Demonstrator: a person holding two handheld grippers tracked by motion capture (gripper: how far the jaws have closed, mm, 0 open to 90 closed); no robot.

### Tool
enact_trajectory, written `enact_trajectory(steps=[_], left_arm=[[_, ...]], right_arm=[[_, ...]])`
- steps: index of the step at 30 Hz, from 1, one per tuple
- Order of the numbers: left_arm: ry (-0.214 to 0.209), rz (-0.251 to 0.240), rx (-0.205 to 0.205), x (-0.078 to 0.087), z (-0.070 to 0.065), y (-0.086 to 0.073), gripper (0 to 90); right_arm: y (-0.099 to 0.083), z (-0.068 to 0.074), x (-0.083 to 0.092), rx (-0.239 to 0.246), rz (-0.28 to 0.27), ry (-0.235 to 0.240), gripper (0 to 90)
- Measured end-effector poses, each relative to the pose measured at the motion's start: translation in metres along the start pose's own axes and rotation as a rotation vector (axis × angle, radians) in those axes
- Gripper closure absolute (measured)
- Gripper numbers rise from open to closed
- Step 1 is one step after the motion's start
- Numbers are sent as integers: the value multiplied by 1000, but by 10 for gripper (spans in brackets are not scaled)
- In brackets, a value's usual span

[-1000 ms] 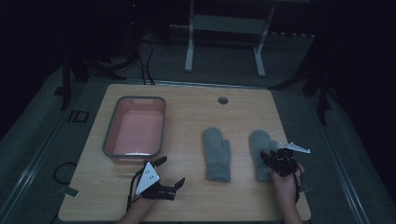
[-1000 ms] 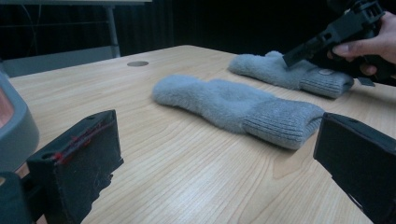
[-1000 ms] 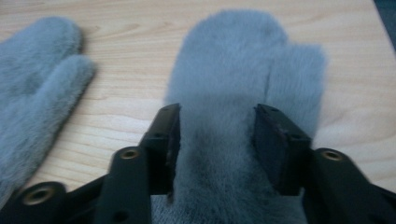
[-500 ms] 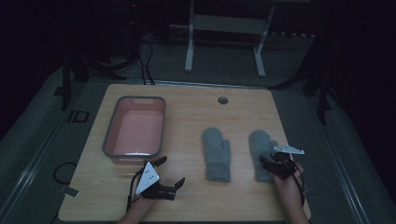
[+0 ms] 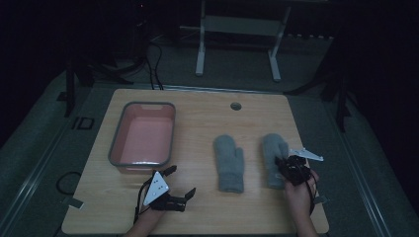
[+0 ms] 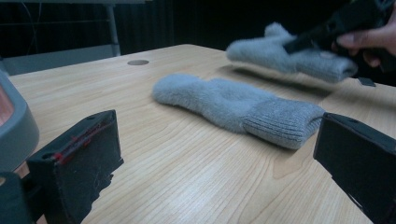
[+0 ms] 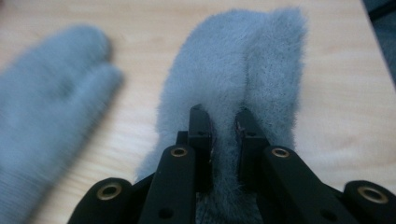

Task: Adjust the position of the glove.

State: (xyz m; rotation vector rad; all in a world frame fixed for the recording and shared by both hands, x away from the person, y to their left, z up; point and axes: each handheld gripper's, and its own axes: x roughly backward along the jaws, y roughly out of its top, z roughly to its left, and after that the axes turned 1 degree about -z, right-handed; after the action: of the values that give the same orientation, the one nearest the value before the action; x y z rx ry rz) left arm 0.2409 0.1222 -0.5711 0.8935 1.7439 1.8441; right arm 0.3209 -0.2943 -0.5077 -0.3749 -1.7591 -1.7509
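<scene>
Your right hand-held gripper (image 7: 223,126) just closed, pinching the right mitten (image 7: 243,70); left hand-held gripper (image 5: 179,181) open, other mitten (image 6: 233,105) ahead of it

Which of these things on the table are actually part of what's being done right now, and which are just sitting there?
In use:
- right-hand mitten, pinched by the right gripper and lifted off the wood at one end
- the other mitten, lying flat beside it, likely next
- pink tub, perhaps where the mittens go

Just there:
- left gripper, open and holding nothing
- round hole in the table
</scene>
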Motion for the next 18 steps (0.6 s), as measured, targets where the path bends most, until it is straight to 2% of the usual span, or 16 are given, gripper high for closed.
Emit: enact_trajectory(steps=[1,5,6,7,8,9,17,18], left_arm=[[-1,0,-1,0,0,0,11],[-2,-1,-5,0,0,0,11],[-2,-1,-5,0,0,0,11],[-2,-2,-3,0,0,0,11],[-2,-2,-3,0,0,0,11],[-1,-2,-3,0,0,0,11],[-2,-2,-5,0,0,0,11],[-3,-3,-5,0,0,0,11]], right_arm=[[8,12,5,-3,-16,-5,804],[21,37,11,1,-39,18,804],[21,37,11,1,-39,18,804],[26,49,13,-11,-52,47,804],[26,49,13,-11,-52,47,804],[30,60,13,-15,-61,72,804],[33,104,4,1,-40,139,803],[33,104,4,1,-40,139,803]])
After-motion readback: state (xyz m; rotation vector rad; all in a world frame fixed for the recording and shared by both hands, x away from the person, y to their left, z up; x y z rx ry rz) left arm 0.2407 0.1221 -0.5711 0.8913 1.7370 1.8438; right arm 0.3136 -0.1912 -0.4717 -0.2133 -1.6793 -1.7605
